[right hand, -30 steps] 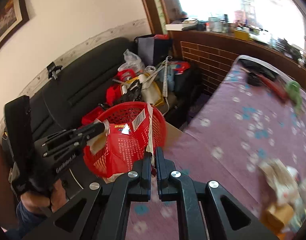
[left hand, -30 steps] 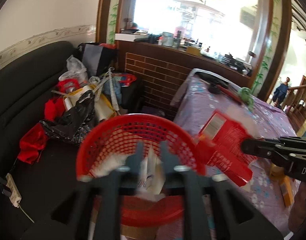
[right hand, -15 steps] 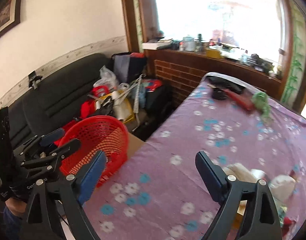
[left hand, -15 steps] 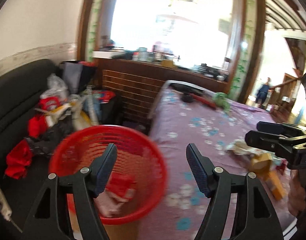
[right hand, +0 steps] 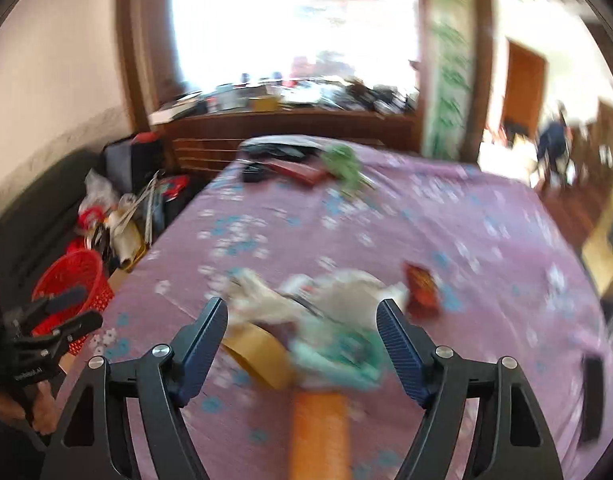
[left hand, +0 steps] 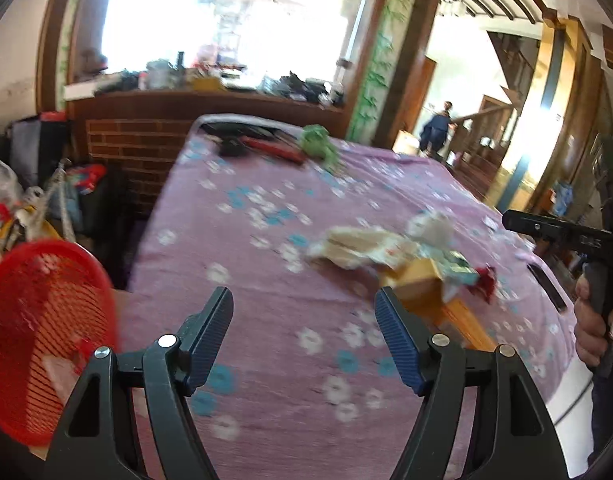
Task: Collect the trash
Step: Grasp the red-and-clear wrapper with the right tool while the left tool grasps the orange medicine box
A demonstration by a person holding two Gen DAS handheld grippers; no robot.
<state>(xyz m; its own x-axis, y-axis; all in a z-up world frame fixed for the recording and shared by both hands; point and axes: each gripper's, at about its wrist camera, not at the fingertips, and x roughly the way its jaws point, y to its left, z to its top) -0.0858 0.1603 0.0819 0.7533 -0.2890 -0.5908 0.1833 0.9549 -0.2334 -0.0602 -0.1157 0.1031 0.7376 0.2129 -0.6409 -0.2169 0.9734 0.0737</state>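
A red mesh basket (left hand: 38, 320) sits at the table's left edge and also shows in the right wrist view (right hand: 72, 276); some trash lies inside. A pile of crumpled white paper (left hand: 366, 246), a green wrapper (right hand: 338, 350), a small red wrapper (right hand: 422, 288) and a tape roll (right hand: 258, 354) lies on the purple flowered tablecloth (left hand: 266, 200). My left gripper (left hand: 304, 320) is open and empty, above the cloth left of the pile. My right gripper (right hand: 302, 332) is open, its fingers either side of the pile.
A black sofa (right hand: 38, 208) piled with bags and clutter stands left of the table. Dark items, a red object (left hand: 272, 148) and a green thing (left hand: 318, 144) lie at the table's far end. A brick-fronted counter (left hand: 138, 136) stands behind. An orange object (right hand: 320, 432) lies near the right gripper.
Both grippers opened, dropping the red packet and white paper into the basket. Both then swung right from the basket toward the trash pile on the table.
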